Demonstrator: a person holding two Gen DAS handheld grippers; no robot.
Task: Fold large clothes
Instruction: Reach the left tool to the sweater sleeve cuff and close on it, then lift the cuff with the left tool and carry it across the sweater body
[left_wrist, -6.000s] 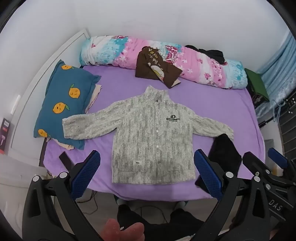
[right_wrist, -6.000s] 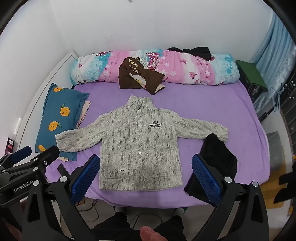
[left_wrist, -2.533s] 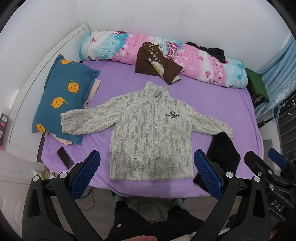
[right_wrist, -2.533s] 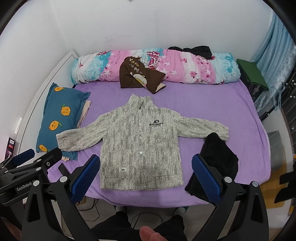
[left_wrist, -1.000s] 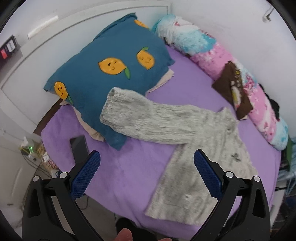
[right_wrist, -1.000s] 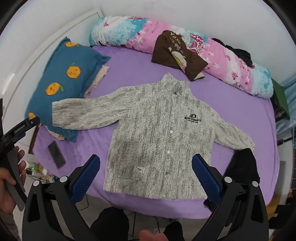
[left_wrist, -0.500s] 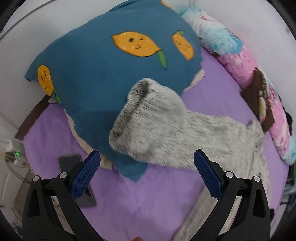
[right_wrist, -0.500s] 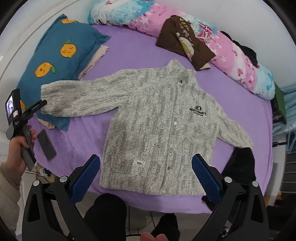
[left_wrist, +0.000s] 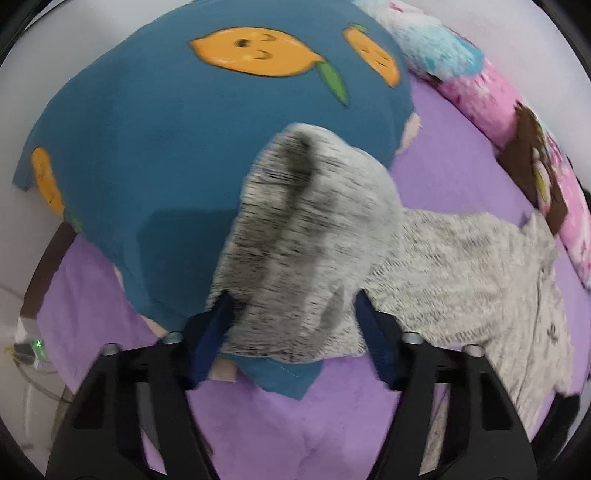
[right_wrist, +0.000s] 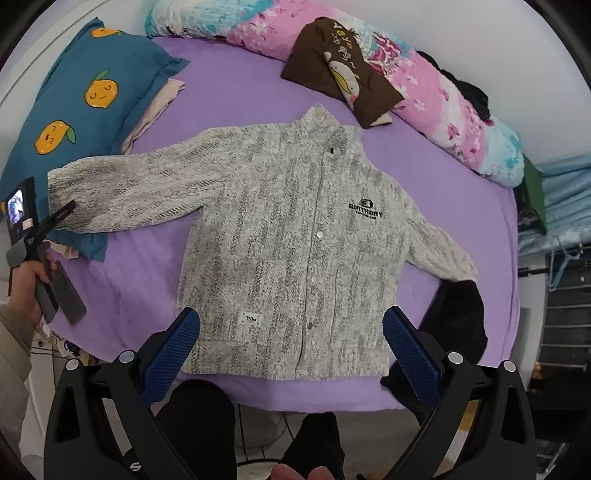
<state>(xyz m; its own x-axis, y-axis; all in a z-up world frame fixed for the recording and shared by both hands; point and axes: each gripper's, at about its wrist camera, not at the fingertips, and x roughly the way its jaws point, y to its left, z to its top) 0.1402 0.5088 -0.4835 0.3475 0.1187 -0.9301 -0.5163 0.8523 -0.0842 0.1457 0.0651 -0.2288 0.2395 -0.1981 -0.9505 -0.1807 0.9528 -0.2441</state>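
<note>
So the purple-sheeted bed (right_wrist: 229, 92) took up nearly the whole view, with a long pink-and-teal floral bolster (right_wrist: 424, 85) along its far edge and a brown folded garment with a cartoon print (right_wrist: 340, 70) leaning on it. Spread flat in the middle, front side up and buttoned, lay the big grey-and-white knit fleece jacket (right_wrist: 295, 236), collar toward the bolster, hem toward the person, both sleeves stretched straight out sideways. A teal pillow with orange lemon faces (right_wrist: 85, 96) sat at the left edge of the bed, and a black bundle of cloth (right_wrist: 458, 314) lay by the cuff on the other side.

The bit that mattered: the jacket's left sleeve (left_wrist: 306, 236) ran long-ways out onto that pillow, so its cuff was way closer to the left claw (left_wrist: 291, 332) than to the right one. The left claw had just been closing, with the cuff sitting right between its blue pads (left_wrist: 212, 339). The frame was blurry though, and the pads seemed to be at the fabric's edges, not squeezing it yet. The right claw (right_wrist: 291, 350) hung above the hem with its jaws wide apart, holding nothing. My guess was the sleeve gets folded inward across the chest next.
</note>
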